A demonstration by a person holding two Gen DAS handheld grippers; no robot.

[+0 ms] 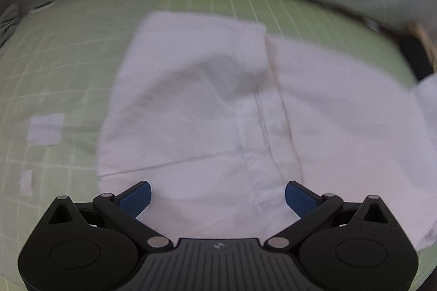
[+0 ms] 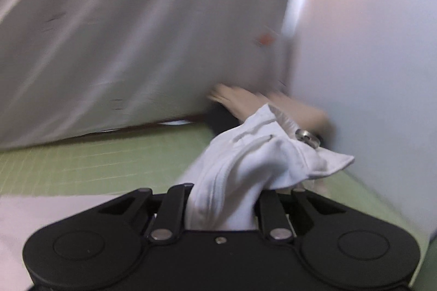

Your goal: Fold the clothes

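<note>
Two grippers work one pair of white shorts (image 1: 207, 110), spread on the green gridded mat (image 1: 54, 67). Left gripper (image 1: 217, 195) hovers over the shorts' near edge, jaws wide and empty. Right gripper (image 2: 224, 198) is clamped on a bunched waistband corner (image 2: 262, 154) beside the metal button (image 2: 307, 139), raised off the mat. For a clean fold, I judge, carry that corner across evenly, fabric taut, with the left pinning the flat layer. Woven cotton, soft and creased, with stitched seams.
</note>
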